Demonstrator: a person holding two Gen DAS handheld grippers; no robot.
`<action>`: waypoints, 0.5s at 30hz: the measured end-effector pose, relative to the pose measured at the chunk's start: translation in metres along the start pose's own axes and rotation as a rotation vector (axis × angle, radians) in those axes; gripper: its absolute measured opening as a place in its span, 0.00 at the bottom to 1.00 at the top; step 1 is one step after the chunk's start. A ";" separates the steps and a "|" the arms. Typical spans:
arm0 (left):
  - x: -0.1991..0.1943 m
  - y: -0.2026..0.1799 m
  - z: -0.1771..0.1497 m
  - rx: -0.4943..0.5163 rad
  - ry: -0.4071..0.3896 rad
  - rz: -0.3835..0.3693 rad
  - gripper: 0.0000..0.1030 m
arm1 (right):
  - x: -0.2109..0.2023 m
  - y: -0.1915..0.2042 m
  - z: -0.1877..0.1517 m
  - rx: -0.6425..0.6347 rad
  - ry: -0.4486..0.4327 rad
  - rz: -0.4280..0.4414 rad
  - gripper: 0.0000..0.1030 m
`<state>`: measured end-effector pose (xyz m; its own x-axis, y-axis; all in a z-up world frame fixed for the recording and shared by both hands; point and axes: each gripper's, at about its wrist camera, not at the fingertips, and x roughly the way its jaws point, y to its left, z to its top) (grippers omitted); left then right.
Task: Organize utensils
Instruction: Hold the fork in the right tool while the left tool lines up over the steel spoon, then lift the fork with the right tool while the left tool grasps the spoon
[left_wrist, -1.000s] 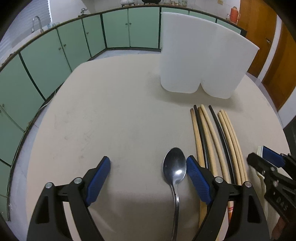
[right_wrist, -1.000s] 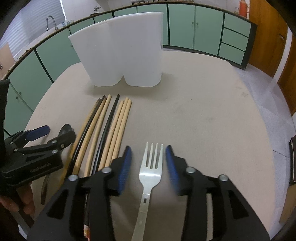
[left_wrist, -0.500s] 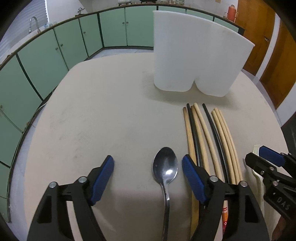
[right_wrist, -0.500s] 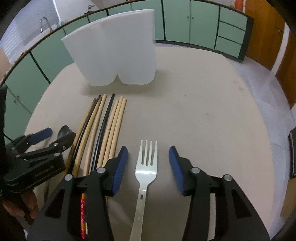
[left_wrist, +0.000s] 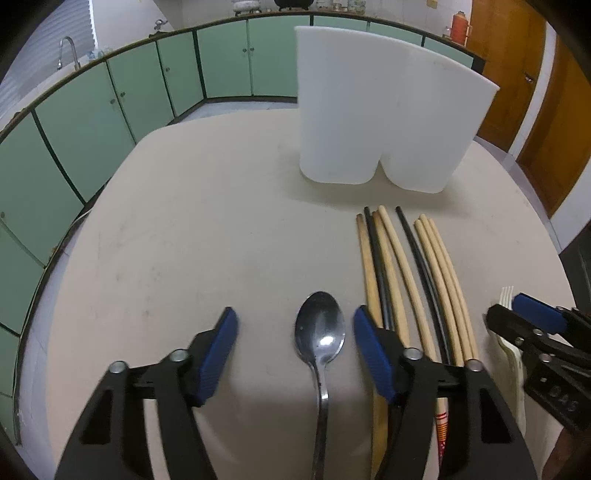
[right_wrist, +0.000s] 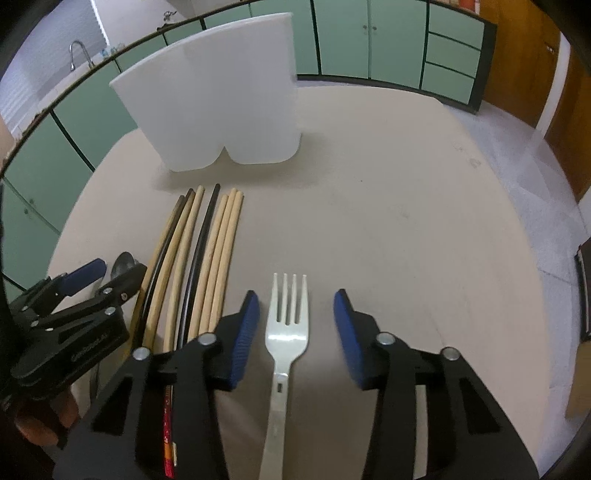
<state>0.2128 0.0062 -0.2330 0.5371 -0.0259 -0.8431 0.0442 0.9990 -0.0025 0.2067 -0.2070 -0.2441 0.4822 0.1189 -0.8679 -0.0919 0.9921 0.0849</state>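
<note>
Spoon (left_wrist: 320, 338) between closing left gripper (left_wrist: 293, 345) pads, untouched, nearer the right one.

A beige tabletop (left_wrist: 207, 236) with rounded corners carries everything. A white two-lobed plastic holder (left_wrist: 384, 118) stands upright toward the far side. In front of it a row of wooden and black chopsticks (left_wrist: 406, 266) lies side by side. A metal spoon (left_wrist: 320, 338) lies left of them, a fork (right_wrist: 287, 325) right.
</note>
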 end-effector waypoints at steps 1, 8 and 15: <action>-0.002 -0.002 -0.001 0.006 -0.005 -0.002 0.44 | 0.000 0.002 0.000 -0.019 -0.006 -0.019 0.25; -0.012 -0.004 -0.005 -0.008 -0.030 -0.093 0.26 | -0.014 -0.004 -0.001 -0.021 -0.048 0.057 0.20; -0.070 0.010 -0.010 -0.025 -0.232 -0.214 0.25 | -0.069 -0.018 0.007 -0.023 -0.248 0.162 0.20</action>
<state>0.1673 0.0186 -0.1792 0.6961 -0.2404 -0.6765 0.1579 0.9705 -0.1824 0.1812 -0.2325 -0.1819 0.6574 0.2847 -0.6977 -0.2039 0.9585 0.1991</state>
